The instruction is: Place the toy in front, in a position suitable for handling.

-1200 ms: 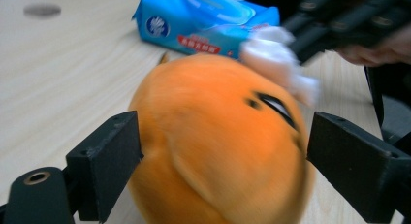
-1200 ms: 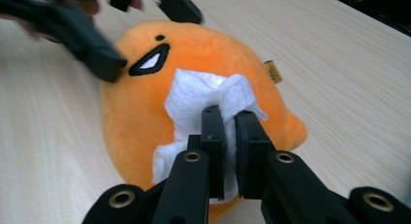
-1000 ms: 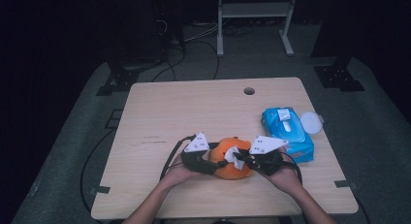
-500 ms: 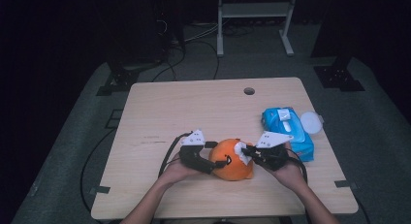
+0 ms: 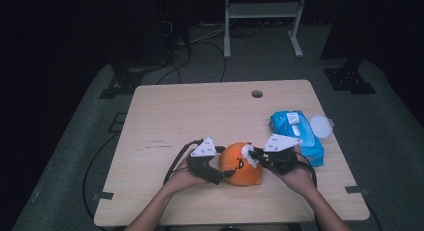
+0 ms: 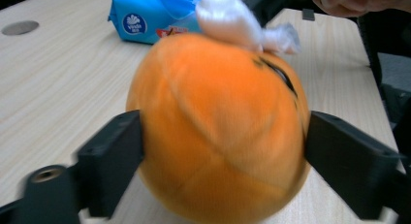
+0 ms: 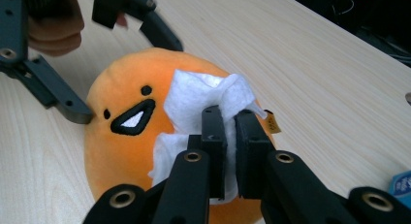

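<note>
Orange plush toy (image 6: 220, 132) between left hand-held gripper (image 6: 223, 156) jaws.

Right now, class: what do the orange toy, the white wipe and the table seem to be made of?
Orange toy: soft plush fabric, matte, fuzzy nap, stitched black face.
White wipe: thin nonwoven cloth or tissue, crumpled, pinched in the right claw.
Table: pale wood or wood-look laminate, smooth, with grain lines.

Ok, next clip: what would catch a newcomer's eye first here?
The orange plush toy with a stitched face, at the near middle of the wooden table. The right gripper presses a white wipe against it, jaws shut on the wipe, while the left gripper straddles the toy, jaws just opening. A blue wipes pack lies to the right.
</note>
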`<control>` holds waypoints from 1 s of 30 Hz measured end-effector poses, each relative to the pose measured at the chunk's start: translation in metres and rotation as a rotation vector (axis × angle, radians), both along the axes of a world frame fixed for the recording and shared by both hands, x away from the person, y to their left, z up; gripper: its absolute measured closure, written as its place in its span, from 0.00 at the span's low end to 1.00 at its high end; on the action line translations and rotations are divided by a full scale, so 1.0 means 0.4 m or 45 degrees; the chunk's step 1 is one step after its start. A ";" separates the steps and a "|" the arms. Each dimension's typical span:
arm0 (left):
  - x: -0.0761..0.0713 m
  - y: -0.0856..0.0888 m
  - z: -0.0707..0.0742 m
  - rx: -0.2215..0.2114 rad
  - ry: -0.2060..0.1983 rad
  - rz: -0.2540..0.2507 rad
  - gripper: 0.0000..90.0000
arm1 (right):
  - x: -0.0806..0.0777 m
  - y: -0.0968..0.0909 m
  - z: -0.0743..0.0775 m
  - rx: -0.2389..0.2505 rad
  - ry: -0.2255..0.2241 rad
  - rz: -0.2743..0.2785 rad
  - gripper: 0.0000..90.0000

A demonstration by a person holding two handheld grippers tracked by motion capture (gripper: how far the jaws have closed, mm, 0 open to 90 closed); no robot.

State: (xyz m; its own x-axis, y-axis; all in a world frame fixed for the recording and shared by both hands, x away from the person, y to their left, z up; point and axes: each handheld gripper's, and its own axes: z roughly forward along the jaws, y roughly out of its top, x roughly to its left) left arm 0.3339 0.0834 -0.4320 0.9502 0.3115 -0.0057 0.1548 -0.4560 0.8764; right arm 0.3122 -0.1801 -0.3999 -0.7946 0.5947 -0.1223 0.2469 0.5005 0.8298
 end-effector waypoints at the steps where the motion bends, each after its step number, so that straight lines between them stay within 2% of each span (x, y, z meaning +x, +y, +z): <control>1: -0.004 -0.004 0.000 -0.002 -0.026 0.003 0.25 | 0.000 -0.003 0.004 0.006 0.000 -0.004 0.93; 4: -0.016 -0.021 0.006 0.013 -0.091 0.018 0.33 | -0.019 0.017 0.022 0.000 -0.046 0.015 0.93; 6: -0.024 -0.034 0.009 0.026 -0.126 0.027 0.35 | -0.042 0.046 0.036 0.001 -0.072 0.068 0.93; 8: -0.035 -0.043 0.012 0.055 -0.173 0.005 0.35 | -0.060 0.078 0.043 -0.014 -0.095 0.128 0.93; 9: -0.035 -0.043 0.012 0.055 -0.173 0.005 0.36 | -0.060 0.078 0.043 -0.014 -0.095 0.128 0.93; 10: -0.043 -0.044 0.011 0.080 -0.210 -0.002 0.37 | -0.067 0.097 0.046 -0.049 -0.125 0.138 0.93; 12: -0.046 -0.041 0.009 0.079 -0.214 -0.006 0.38 | -0.057 0.090 0.046 -0.036 -0.117 0.120 0.93; 15: -0.049 -0.042 0.007 0.078 -0.234 -0.019 0.38 | -0.034 0.056 0.044 -0.018 -0.109 0.040 0.93; 16: -0.049 -0.042 0.007 0.078 -0.234 -0.019 0.38 | -0.034 0.056 0.044 -0.018 -0.109 0.040 0.93; 17: -0.050 -0.043 0.008 0.085 -0.243 -0.025 0.38 | -0.017 0.028 0.041 -0.022 -0.099 -0.028 0.93; 18: -0.054 -0.048 0.010 0.089 -0.258 -0.036 0.38 | -0.009 0.015 0.039 -0.004 -0.076 -0.047 0.93; 19: -0.055 -0.053 0.010 0.086 -0.264 -0.047 0.37 | -0.004 0.008 0.038 0.044 -0.040 -0.047 0.93; 20: -0.055 -0.053 0.010 0.086 -0.264 -0.047 0.38 | -0.006 0.011 0.039 0.065 -0.025 -0.044 0.93; 21: -0.060 -0.059 0.009 0.092 -0.276 -0.068 0.38 | -0.012 0.021 0.040 0.058 -0.032 -0.025 0.93; 24: -0.066 -0.058 0.008 0.109 -0.294 -0.075 0.38 | -0.027 0.055 0.049 0.020 -0.072 0.027 0.93; 28: -0.065 -0.050 0.004 0.097 -0.284 -0.074 0.38 | -0.008 0.040 0.039 0.011 -0.065 -0.006 0.93; 30: -0.062 -0.046 0.002 0.099 -0.278 -0.075 0.38 | 0.012 0.011 0.026 0.041 -0.015 -0.043 0.93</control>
State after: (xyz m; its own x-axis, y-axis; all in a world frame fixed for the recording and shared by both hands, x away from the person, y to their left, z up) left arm 0.3092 0.0649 -0.4310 0.9428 0.2472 0.2237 -0.0633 -0.5261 0.8481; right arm 0.3171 -0.1757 -0.3895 -0.7726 0.6250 -0.1119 0.2531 0.4648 0.8485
